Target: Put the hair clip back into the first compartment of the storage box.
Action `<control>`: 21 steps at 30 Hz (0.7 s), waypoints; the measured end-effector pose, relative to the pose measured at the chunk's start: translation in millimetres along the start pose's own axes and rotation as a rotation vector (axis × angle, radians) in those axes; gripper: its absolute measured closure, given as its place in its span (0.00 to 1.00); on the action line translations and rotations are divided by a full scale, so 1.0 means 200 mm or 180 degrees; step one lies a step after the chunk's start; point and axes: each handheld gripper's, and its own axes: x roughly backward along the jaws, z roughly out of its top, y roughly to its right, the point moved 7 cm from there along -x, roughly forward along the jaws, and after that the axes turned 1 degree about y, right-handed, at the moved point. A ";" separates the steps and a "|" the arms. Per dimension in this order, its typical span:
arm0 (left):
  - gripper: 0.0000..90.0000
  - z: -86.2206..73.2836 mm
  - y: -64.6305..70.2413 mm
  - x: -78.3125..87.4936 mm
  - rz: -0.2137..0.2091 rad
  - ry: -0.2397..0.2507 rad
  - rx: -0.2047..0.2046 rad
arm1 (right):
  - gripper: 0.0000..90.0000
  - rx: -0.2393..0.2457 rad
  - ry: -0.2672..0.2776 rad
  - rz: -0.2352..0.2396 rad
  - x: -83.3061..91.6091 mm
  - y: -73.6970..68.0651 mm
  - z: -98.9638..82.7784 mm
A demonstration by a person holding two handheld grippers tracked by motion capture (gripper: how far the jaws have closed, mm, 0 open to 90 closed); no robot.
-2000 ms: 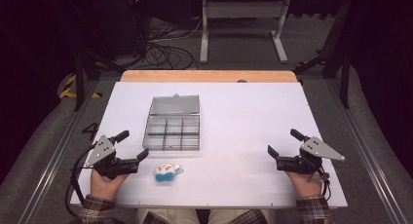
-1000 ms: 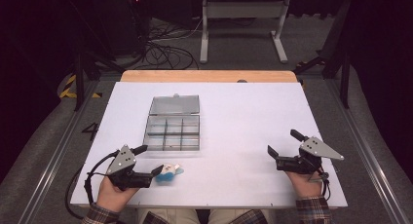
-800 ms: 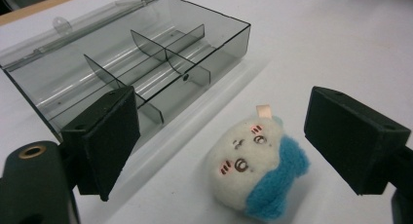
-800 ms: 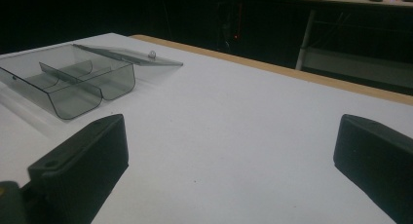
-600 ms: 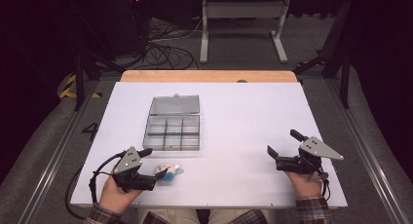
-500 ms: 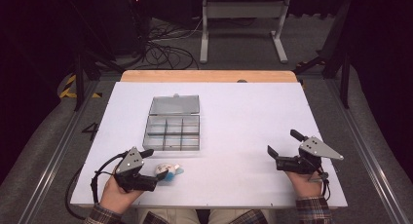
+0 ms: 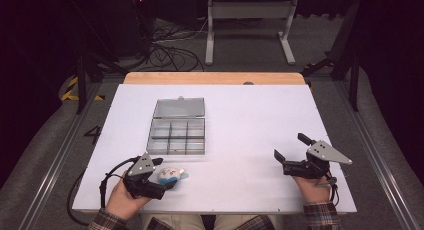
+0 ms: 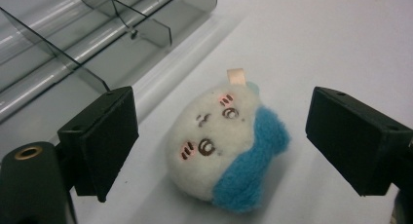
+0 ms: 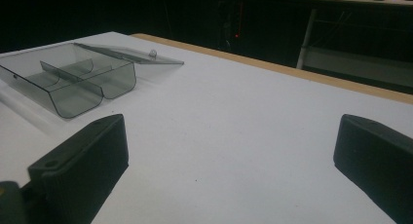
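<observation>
Left tongs (image 7: 167,181): jaws apart, straddling plush (image 7: 170,175) without touching it. Plush: white and blue, on worktop (image 7: 250,120), just in front of box (image 7: 177,127). Box: clear, compartmented, lid open. Right tongs (image 7: 290,152): jaws apart, holding nothing, well apart from box.

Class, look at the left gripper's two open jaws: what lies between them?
The plush toy, white with a blue back, lies on the table between the left gripper jaws, touching neither; the left gripper view shows this.

Small white plush toy (image 8: 221,146) with blue ears, face-up on the table, near front edge.
</observation>
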 end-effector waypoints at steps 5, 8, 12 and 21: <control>0.15 -0.01 0.02 -0.04 -0.0029 -0.0107 -0.0023 | 0.00 0.0016 -0.0014 0.0023 0.00 -0.01 0.00; 0.15 -0.02 0.02 -0.06 -0.0043 -0.0171 -0.0002 | 0.00 0.0046 -0.0020 0.0032 0.00 -0.01 0.00; 0.17 -0.02 0.02 -0.07 -0.0039 -0.0220 -0.0004 | 0.00 0.0036 -0.0024 0.0035 0.00 -0.01 0.00; 0.24 -0.04 0.03 -0.11 -0.0024 -0.0362 -0.0036 | 0.00 0.0052 -0.0031 0.0045 -0.01 -0.02 -0.01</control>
